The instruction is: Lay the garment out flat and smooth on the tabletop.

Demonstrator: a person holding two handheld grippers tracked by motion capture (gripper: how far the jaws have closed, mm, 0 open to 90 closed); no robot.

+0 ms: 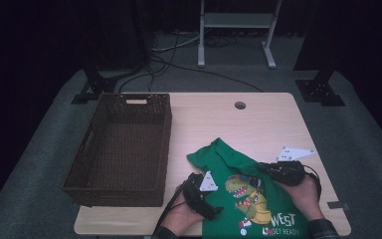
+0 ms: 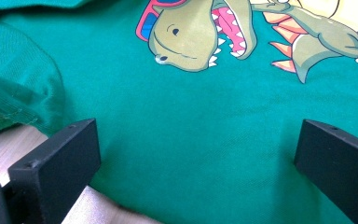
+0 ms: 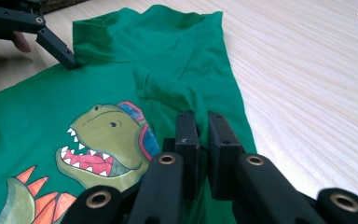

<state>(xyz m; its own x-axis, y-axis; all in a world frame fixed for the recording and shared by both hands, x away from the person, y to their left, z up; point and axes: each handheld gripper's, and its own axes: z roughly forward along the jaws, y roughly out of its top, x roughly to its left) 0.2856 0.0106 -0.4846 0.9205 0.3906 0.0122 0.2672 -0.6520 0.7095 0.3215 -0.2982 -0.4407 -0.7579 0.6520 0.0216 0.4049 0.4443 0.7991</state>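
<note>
Green shirt (image 1: 248,199) lies flat at the bench's (image 1: 258,124) near right corner — collar toward the far edge; my right claw (image 3: 203,140) pinches its fold, my left claw (image 2: 196,158) spread wide over it.

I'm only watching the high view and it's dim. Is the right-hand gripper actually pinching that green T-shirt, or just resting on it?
Observer: Pinching. In the right gripper view, the right gripper has its jaws shut on a raised fold of the green T-shirt.
Operator: And the left one?
Observer: The left gripper is open, its jaws wide apart with flat green cloth between them, nothing pinched.
Operator: What's printed on the shirt? I see a blob.
Observer: A dinosaur with an open toothy mouth, wearing red and blue glasses.
Operator: Is anything in the basket?
Observer: The wicker basket looks empty from above; the gripper views add nothing there.
</note>
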